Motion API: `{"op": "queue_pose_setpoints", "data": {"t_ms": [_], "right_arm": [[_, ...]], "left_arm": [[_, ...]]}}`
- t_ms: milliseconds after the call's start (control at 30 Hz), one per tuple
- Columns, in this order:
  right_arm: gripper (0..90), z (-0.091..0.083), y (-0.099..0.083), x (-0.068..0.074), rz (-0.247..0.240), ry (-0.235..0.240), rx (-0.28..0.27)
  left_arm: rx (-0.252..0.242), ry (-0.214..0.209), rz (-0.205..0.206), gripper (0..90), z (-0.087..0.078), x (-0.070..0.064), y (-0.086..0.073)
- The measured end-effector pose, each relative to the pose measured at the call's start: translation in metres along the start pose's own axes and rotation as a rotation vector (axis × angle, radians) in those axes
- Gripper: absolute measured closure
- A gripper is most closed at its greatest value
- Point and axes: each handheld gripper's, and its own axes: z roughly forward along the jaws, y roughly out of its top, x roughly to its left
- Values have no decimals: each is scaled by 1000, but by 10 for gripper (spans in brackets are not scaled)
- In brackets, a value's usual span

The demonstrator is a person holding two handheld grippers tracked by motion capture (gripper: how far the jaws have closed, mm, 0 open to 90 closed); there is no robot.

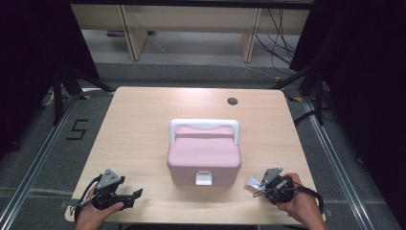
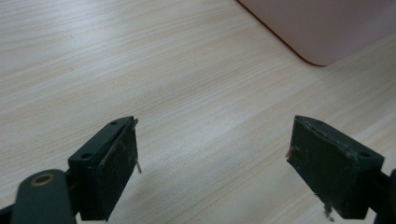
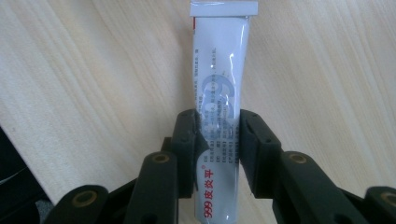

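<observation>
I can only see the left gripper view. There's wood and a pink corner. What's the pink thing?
Observer: A pink box with a white handle, in the middle of the table. Its lid is shut.
Operator: Is the other gripper holding something?
Observer: Yes. The right gripper has its jaws shut on a white tube, pinched across its body.
Operator: Which way does the tube point?
Observer: Its flat crimped end sticks out past the jaws, and in the high view it aims toward the box, right of the white latch.
Operator: And my gripper?
Observer: The left gripper sits low at the table's near left edge, jaws wide apart, holding nothing.
</observation>
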Motion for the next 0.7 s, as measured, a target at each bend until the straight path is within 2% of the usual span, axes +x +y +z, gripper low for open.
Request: {"op": "queue_pose_setpoints", "data": {"t_ms": [33, 67, 133, 167, 200, 333, 400, 467, 533, 567, 667, 700], "right_arm": [[698, 1, 1, -1, 10, -2, 4], [698, 2, 1, -3, -6, 2, 2], [698, 2, 2, -6, 9, 0, 13], [698, 3, 2, -8, -3, 1, 14], [698, 3, 2, -9, 18, 3, 22], [698, 6, 4, -15, 18, 1, 29], [698, 9, 5, -19, -3, 6, 33], [698, 10, 7, -21, 14, 10, 44], [698, 13, 8, -24, 8, 15, 44], [698, 14, 8, -25, 29, 20, 50], [698, 17, 9, -31, 30, 26, 59], [698, 18, 9, -32, 32, 27, 59]], "left_arm": [[1, 1, 0, 149, 0, 0, 0], [0, 1, 1, 149, 0, 0, 0], [-9, 5, 0, 149, 1, -1, 0], [-7, 3, 6, 149, 1, 0, 0], [-6, 5, 3, 149, 1, -1, -1], [3, 2, 4, 149, 0, 0, 0], [-3, 7, 2, 149, 1, -1, 0], [-5, 4, 3, 149, 1, 0, 0], [-3, 4, 9, 149, 1, 0, -1], [-1, 4, 8, 149, 1, 0, -1], [3, 2, 2, 149, 1, 0, 0], [-7, 3, 12, 149, 1, 0, 0]]}}
